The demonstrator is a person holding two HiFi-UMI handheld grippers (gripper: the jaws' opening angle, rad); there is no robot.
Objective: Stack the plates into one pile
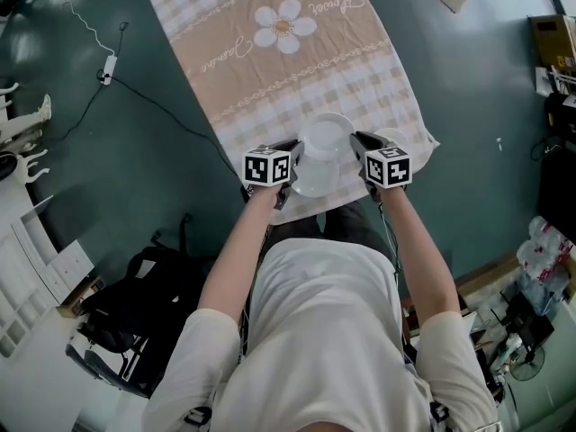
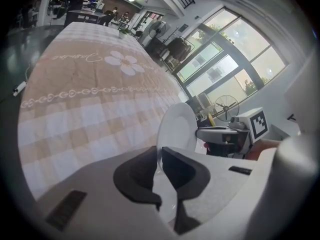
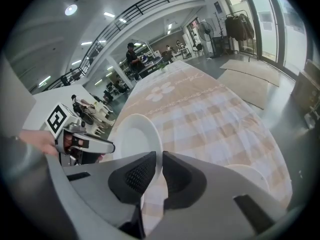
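Note:
A white plate hangs just above the near end of the table, gripped by its rim from both sides. My left gripper is shut on its left edge, and in the left gripper view the plate stands edge-on between the pads. My right gripper is shut on the opposite edge, where the plate rises past the jaws. A second white plate lies on the cloth right under the held one. A third plate sits on the cloth beside the right gripper, also seen as plate.
The table carries a beige checked cloth with a white flower print; its near edge and right corner are close to the plates. A black bag and a cable lie on the dark floor at left.

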